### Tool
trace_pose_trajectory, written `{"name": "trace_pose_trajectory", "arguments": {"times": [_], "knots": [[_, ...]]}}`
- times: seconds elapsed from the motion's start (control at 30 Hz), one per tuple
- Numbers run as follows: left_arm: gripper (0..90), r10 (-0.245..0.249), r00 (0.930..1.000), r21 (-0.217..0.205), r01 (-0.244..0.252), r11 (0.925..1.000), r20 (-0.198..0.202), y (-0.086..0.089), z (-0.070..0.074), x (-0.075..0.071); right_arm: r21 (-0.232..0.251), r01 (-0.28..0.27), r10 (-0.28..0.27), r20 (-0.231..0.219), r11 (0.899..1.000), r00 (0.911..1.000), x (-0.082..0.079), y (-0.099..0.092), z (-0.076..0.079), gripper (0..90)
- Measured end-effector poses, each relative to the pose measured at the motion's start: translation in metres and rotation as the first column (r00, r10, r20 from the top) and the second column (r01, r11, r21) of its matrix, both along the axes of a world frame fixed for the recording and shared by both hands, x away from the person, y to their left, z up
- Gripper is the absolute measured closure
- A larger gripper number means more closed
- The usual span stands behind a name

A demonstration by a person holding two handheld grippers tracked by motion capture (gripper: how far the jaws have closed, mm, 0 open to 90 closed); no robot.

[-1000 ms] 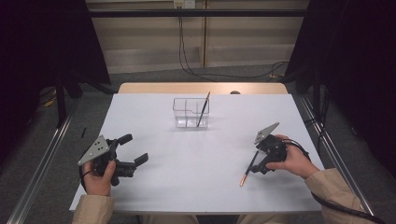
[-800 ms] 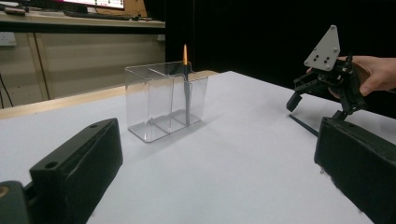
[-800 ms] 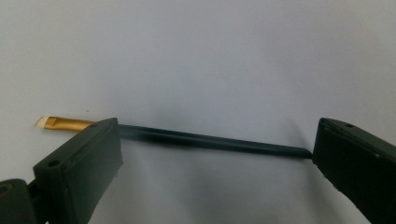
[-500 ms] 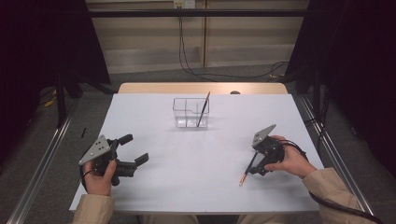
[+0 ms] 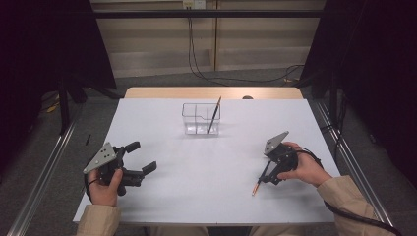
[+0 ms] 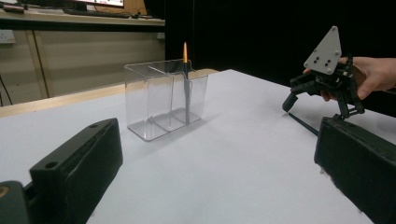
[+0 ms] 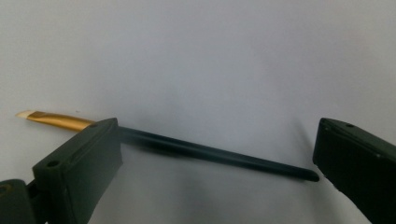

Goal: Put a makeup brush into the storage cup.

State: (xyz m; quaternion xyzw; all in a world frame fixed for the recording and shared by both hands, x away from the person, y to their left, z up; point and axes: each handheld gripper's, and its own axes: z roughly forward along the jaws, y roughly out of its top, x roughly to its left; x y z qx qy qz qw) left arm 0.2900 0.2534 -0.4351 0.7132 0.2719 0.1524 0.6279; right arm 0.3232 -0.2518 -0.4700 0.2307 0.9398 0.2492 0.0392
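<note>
On the table, clear divided box holding one upright brush, both grippers' fingers released.

Your left gripper held open over the white table, your right gripper low over a brush lying flat, clear box beyond holding another upright brush
</note>
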Motion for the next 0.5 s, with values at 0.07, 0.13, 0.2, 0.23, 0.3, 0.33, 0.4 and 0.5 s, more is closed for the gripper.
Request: {"name": "trace_pose_trajectory", "arguments": {"times": [0.07, 0.13, 0.2, 0.23, 0.3, 0.33, 0.4, 0.5], "knots": [[0.9, 0.001, 1.0000, 0.002, -0.001, 1.0000, 0.002, 0.000, 0.000, 0.000, -0.005, -0.004, 0.004, -0.010, 1.000, 0.9999, 0.000, 0.000, -0.003, 0.4], [0.9, 0.000, 1.0000, 0.001, 0.000, 1.0000, 0.001, 0.000, 0.000, 0.000, -0.002, -0.005, 0.005, 0.000, 1.000, 1.0000, -0.002, -0.001, -0.004, 1.4], [0.9, -0.001, 1.0000, 0.003, 0.001, 1.0000, 0.000, 0.000, -0.001, 0.001, -0.005, -0.004, 0.004, 0.001, 1.000, 1.0000, -0.003, -0.002, -0.002, 5.2], [0.9, -0.001, 1.0000, 0.005, 0.001, 1.0000, 0.000, -0.001, -0.001, 0.001, -0.004, -0.004, 0.004, 0.000, 1.000, 1.0000, -0.003, -0.003, -0.002, 7.5], [0.9, -0.001, 1.0000, 0.005, 0.001, 1.0000, -0.002, -0.001, 0.000, 0.000, -0.005, 0.006, -0.006, 0.002, 1.000, 1.0000, -0.003, -0.005, 0.000, 13.8], [0.9, -0.001, 1.0000, 0.007, 0.001, 1.0000, -0.001, -0.001, 0.000, 0.000, -0.005, 0.010, -0.010, -0.001, 1.000, 0.9999, -0.004, -0.006, 0.001, 17.4], [0.9, -0.001, 1.0000, 0.009, 0.001, 1.0000, 0.003, -0.001, 0.000, 0.000, -0.016, 0.003, -0.003, -0.004, 1.000, 1.0000, -0.005, -0.007, 0.004, 27.0], [0.9, 0.000, 1.0000, 0.009, 0.000, 1.0000, -0.001, -0.001, 0.000, 0.000, -0.029, -0.010, 0.009, -0.013, 1.000, 0.9999, -0.007, -0.006, 0.008, 43.6]]}}
